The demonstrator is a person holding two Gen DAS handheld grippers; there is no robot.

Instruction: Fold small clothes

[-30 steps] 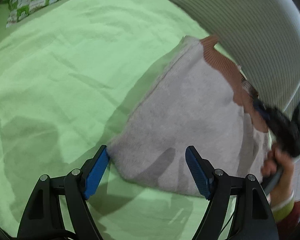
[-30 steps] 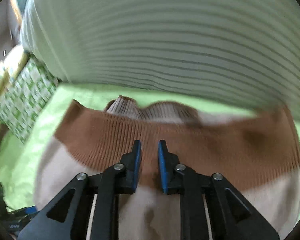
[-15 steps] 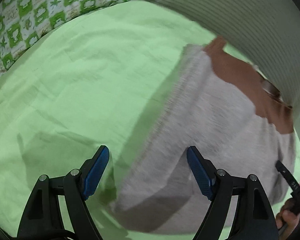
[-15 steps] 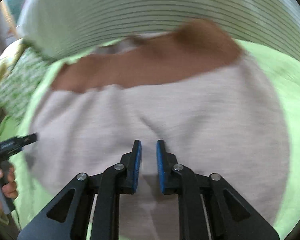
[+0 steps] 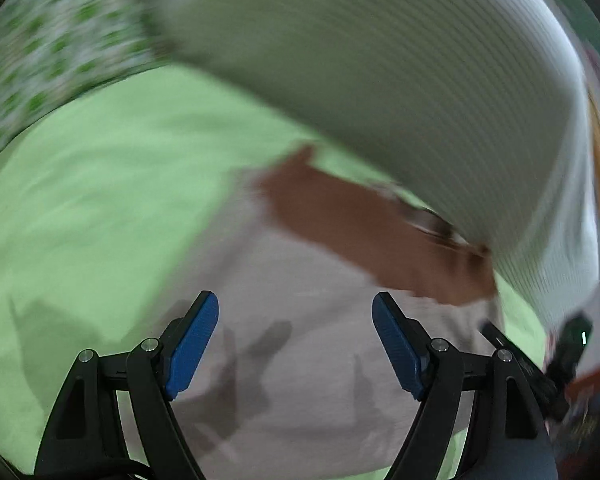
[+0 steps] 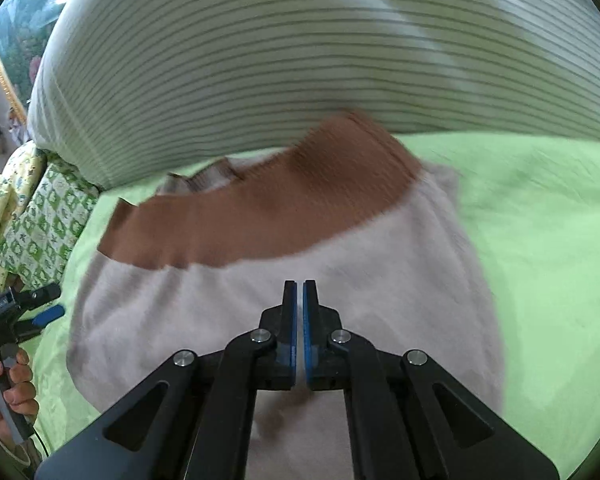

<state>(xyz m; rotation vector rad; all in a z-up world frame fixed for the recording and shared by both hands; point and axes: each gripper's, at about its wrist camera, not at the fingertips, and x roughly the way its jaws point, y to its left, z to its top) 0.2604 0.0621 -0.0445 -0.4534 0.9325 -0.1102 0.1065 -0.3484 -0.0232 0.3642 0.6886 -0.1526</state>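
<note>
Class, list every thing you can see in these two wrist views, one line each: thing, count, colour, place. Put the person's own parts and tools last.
small garment: one, pale grey-beige with a brown ribbed band, lying flat on the sheet below both tongs.
sheet: one, light green, covering the surface under the garment.
striped pillow: one, white with thin dark stripes, behind the garment's brown band.
patterned cloth: one, green and white print, at the far left edge of the sheet.
framed picture: one, gold frame, upper left background.
left tongs: one, black with blue pads, open over the garment.
right tongs: one, black with blue pads, shut, empty.
hand: one, gripping the left tongs' handle.
</note>
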